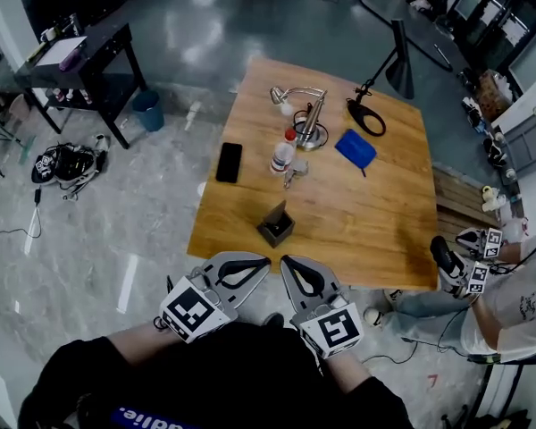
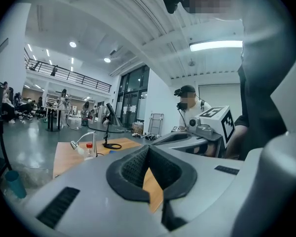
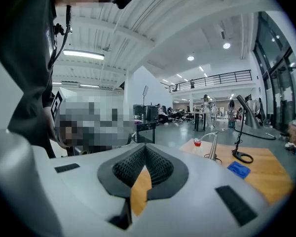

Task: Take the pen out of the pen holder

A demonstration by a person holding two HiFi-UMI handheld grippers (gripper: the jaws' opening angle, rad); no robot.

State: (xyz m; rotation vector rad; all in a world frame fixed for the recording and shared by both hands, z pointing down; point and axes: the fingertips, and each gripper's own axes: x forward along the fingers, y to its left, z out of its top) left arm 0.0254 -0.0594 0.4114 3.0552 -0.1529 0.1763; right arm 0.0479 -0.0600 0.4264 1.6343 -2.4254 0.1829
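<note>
A: Position of the pen holder?

B: The pen holder (image 1: 275, 228), a small dark square box, stood upright on the wooden table (image 1: 375, 231), close to its near edge and left of centre. A slim dark shape rose from its top. Whether that was the pen could not be told.

A: And the operator's grippers?

B: Both hung side by side just off the table's near edge, close to the operator's body. On the left gripper (image 1: 253, 263), the jaws were together with the tips meeting. Its own view showed only table wood through the gap below the tips, and nothing was held. The right gripper (image 1: 290, 264) was likewise closed, tips touching, with nothing between them. Neither touched the holder, which sat just beyond the two tips, roughly between them.

A: Other items noted?

B: A black phone (image 1: 229, 162) lay flat behind the holder, to the left. A clear bottle (image 1: 283, 154) with a red cap stood mid-table, and a silver desk lamp (image 1: 308, 114) stood just behind it. A flat blue item (image 1: 355, 148) lay to their right. A black lamp (image 1: 368, 114) with a ring-shaped base stood near the far right side. A second person (image 1: 509, 311) was at the table's right corner.
</note>
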